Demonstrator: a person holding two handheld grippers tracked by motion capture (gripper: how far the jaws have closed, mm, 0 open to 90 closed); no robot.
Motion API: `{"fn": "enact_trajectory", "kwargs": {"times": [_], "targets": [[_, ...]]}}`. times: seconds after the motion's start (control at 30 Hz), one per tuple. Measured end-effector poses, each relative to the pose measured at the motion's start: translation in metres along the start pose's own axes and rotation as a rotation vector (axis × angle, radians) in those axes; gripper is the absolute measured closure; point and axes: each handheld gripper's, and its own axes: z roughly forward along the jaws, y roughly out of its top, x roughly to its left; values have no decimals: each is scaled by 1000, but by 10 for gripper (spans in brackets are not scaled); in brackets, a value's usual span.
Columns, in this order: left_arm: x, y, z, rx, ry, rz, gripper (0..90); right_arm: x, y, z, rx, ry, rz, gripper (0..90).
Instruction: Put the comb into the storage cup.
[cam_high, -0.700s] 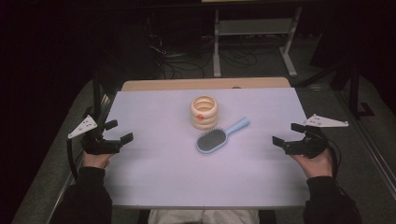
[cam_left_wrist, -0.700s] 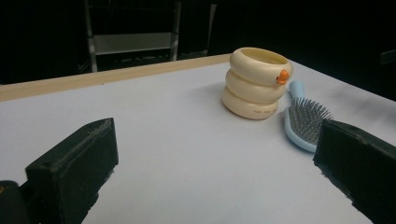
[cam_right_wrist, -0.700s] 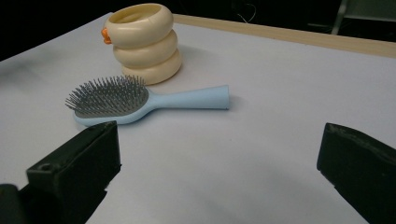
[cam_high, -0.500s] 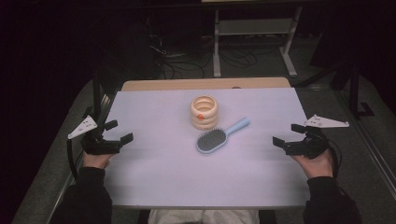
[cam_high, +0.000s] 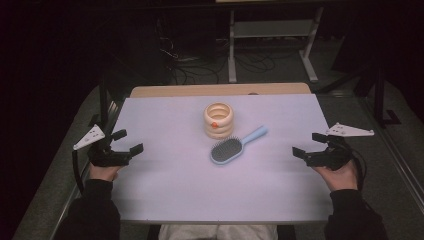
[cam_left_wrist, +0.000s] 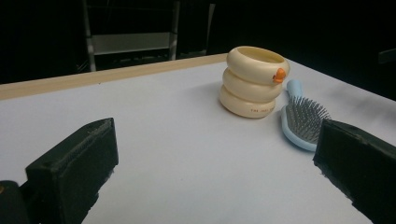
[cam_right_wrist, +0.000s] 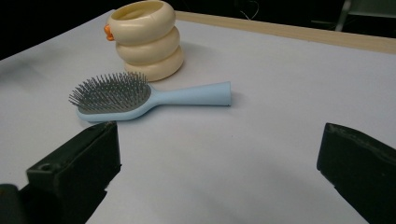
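A cream ringed cup (cam_high: 218, 120) with a small orange mark stands near the middle of the pale table (cam_high: 170, 190); it also appears as the ringed cup (cam_left_wrist: 254, 81) and the ringed cup (cam_right_wrist: 147, 39). Just in front of it lies a light blue hairbrush (cam_high: 232, 147), bristles up, handle toward the far right, seen too as the hairbrush (cam_left_wrist: 301, 116) and the hairbrush (cam_right_wrist: 140, 98). My left gripper (cam_high: 127, 142) rests open at the table's left edge. At the right edge my right gripper (cam_high: 307, 145) is open too. Both hold nothing.
A wooden strip (cam_high: 220, 90) runs along the table's far edge. Beyond it, in the dark, stand a metal shelf frame (cam_high: 270, 30) and loose cables on the floor (cam_high: 200, 70). Wide bare tabletop lies between the grippers and the two objects.
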Motion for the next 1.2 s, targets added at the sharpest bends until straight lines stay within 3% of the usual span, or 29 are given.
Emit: {"fn": "enact_trajectory", "kwargs": {"times": [0.67, 0.87, 1.2], "targets": [[-2, -2, 0, -5, 3, -4, 0, 6, 16, -5, 3, 24, -28, 0], [-2, -3, 0, -1, 5, -7, 0, 4, 19, 2, 13, 32, -16, 0], [-2, -3, 0, 1, 7, -9, 0, 6, 34, 10, 35, 35, -43, 0]]}}
